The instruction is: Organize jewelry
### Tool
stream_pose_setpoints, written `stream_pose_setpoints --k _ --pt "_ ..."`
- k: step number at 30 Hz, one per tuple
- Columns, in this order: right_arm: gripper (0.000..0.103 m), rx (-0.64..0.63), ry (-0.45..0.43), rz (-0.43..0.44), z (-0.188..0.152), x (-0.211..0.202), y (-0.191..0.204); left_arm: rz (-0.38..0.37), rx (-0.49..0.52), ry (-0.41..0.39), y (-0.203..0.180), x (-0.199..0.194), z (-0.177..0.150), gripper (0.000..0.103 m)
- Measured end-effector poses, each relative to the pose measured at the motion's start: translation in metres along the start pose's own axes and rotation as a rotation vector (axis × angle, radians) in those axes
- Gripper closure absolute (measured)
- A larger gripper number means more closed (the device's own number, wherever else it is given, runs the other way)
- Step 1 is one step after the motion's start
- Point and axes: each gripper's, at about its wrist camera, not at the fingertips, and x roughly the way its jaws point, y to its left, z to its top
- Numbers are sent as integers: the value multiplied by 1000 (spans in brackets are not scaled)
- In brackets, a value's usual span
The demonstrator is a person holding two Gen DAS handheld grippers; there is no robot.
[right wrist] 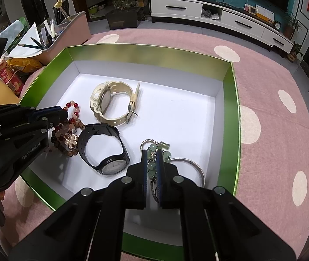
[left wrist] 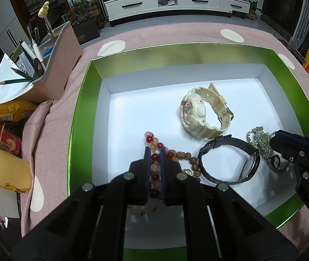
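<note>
A green-walled box (left wrist: 82,108) (right wrist: 228,100) with a white floor holds the jewelry. My left gripper (left wrist: 155,150) is shut on a red and pink bead bracelet (left wrist: 154,140) (right wrist: 73,108) near the box's front left. My right gripper (right wrist: 152,152) is shut on a pale green bead bracelet (right wrist: 154,148) (left wrist: 261,139) near the front right. A cream watch (left wrist: 202,113) (right wrist: 110,100) lies in the middle. A black watch (left wrist: 230,161) (right wrist: 106,148) lies between the grippers. A brown bead bracelet (left wrist: 189,158) with a gold charm (right wrist: 70,140) lies beside the red one. A silver bangle (right wrist: 195,167) lies by the right gripper.
The box sits on a pink cloth with cream dots (left wrist: 52,130) (right wrist: 274,108). A pen holder with pencils (left wrist: 45,69) and snack packets (left wrist: 2,130) stand to the left. A white TV cabinet (left wrist: 171,4) is beyond the table.
</note>
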Motion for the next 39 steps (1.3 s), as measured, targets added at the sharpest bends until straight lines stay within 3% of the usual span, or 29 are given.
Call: stream_pose_setpoints --k 11,18,19,21,25,31,34,37,39 --pt "95 14 -27 -2 -1 -14 -3 -3 2 -23 -4 -15 -2 81" --pt "92 10 -47 -10 -2 -26 -2 3 6 -41 -5 -26 -5 65" --pt "85 11 -51 -10 -2 -29 -2 4 5 -44 -5 -27 -5 57" --pt "76 14 -58 -13 -3 -32 -2 9 5 -54 -5 -32 -6 52" --pt "70 21 -77 -28 -5 -41 -4 10 -3 -70 -2 -41 -7 39" --pt "28 36 -131 -75 -9 -62 -6 21 -16 -118 3 -63 -12 18" --pt "14 49 -161 -91 -12 -75 -7 17 -30 -145 7 -77 -14 11" --pt "2 65 -178 -95 -13 -87 -8 27 -40 -172 9 -93 -16 5" --pt "1 71 -181 -96 -14 -93 -9 30 -48 -190 12 -103 -16 2"
